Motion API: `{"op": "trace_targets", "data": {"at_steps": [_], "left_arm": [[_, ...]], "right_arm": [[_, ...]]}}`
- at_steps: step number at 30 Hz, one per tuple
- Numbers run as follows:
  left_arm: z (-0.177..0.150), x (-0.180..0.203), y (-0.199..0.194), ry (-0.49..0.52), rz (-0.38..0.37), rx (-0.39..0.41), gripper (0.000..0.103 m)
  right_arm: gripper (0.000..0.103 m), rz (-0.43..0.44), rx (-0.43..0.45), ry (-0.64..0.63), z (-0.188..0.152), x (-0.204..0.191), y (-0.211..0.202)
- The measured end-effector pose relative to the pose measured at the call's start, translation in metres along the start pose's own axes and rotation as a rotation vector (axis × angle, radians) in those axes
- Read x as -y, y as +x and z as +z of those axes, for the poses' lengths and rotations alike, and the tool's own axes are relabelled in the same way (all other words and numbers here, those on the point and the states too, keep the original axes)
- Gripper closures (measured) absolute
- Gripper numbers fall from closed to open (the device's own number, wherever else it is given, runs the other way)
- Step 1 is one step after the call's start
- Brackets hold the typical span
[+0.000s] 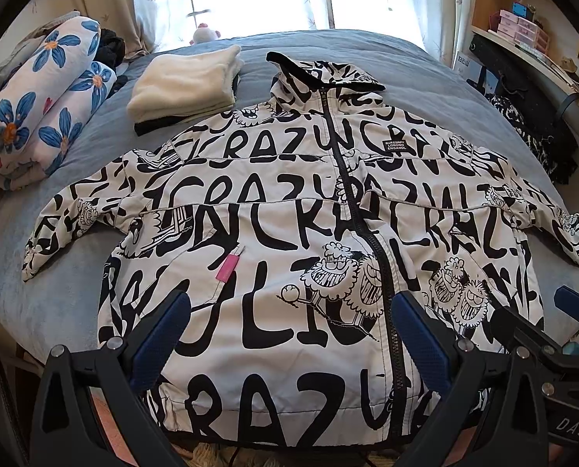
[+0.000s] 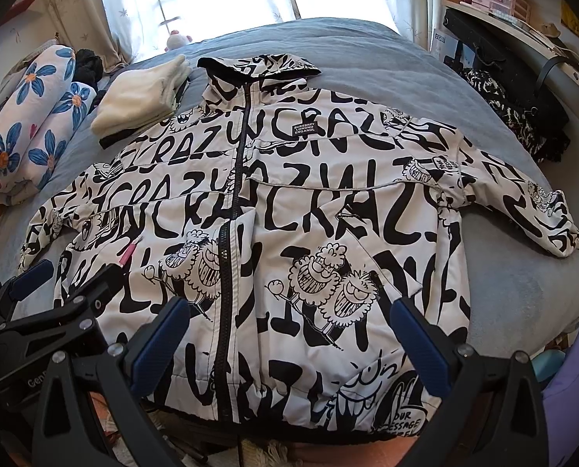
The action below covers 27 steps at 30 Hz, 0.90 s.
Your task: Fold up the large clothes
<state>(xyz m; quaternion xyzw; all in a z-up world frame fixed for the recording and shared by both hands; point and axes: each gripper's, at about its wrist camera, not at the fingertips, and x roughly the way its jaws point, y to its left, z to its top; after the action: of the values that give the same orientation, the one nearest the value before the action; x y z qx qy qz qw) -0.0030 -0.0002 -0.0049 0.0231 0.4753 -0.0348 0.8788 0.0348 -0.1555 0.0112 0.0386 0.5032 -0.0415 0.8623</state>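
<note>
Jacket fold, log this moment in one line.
jacket: flat, zipped, unfolded | left gripper: open, above hem | right gripper: open, above hem

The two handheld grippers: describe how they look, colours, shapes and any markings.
Both match. The left gripper has two black, angular fingers bolted with round silver screws, each tipped with a dark blue textured pad. The right gripper is the same build, with blue pads. White lettering shows on each body, partly cut off: "DAS" on the right one, "Gen" on the left one. No hands or sleeves are visible.
</note>
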Motion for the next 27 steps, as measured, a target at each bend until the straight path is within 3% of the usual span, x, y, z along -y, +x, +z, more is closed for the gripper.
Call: {"op": "trace_targets", "data": {"at_steps": [27], "left_arm": [[-0.0021,0.0013,-0.0006,0.003,0.002,0.004,0.001]], "right_arm": [[0.000,0.004,-0.001,0.003,-0.0006,0.0007,0.0004]]}}
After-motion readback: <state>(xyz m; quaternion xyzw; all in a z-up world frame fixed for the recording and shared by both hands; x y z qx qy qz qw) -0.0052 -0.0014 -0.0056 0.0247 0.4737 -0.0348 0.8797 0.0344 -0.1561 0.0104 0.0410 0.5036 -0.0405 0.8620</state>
